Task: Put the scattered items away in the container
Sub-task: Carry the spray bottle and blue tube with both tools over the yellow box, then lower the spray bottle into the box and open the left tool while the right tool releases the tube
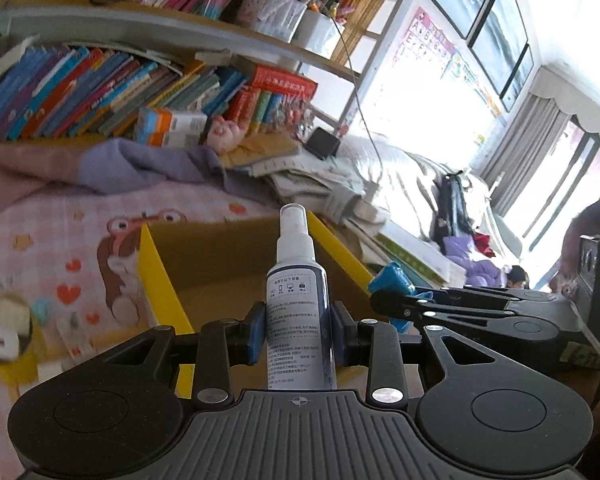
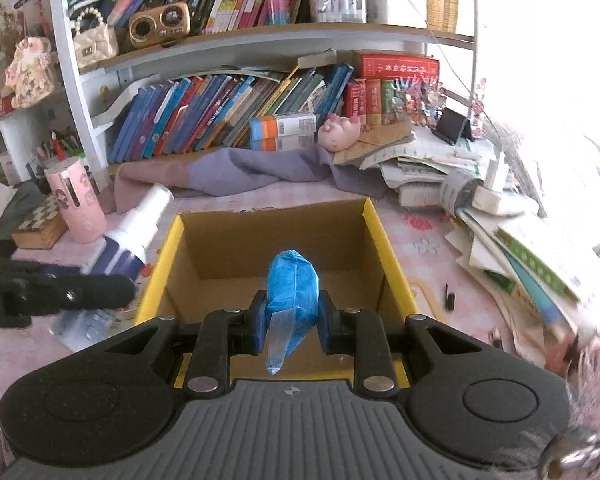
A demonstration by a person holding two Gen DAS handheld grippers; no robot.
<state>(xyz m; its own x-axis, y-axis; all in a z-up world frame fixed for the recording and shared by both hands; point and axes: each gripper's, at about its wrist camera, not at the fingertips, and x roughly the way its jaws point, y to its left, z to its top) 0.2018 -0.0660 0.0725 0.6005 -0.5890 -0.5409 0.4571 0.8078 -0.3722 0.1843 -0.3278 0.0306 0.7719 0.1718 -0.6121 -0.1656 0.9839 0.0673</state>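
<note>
Nearest the left wrist camera, a white spray bottle with a printed label and a clear cap is gripped upright between the blue pads of the left tongs, which are closed on its body. Behind the bottle, an open cardboard box with yellow-edged walls is seen on a table covered by a pink cartoon-print cloth. In the right wrist view, a crumpled blue plastic bundle is clamped between the pads of the right tongs, with a loose blue strip hanging from it; the bundle is held over the near edge of the same box, whose brown inside shows bare where it can be seen. The left tongs and the bottle are visible at the left of that view, just beside the box's left wall, while the right tongs appear to the right in the left wrist view. A pink cylindrical cup stands on the table left of the box, and a small dark object lies on the cloth to its right. Shelves of leaning books, a purple cloth and a stack of papers are seen behind.
</note>
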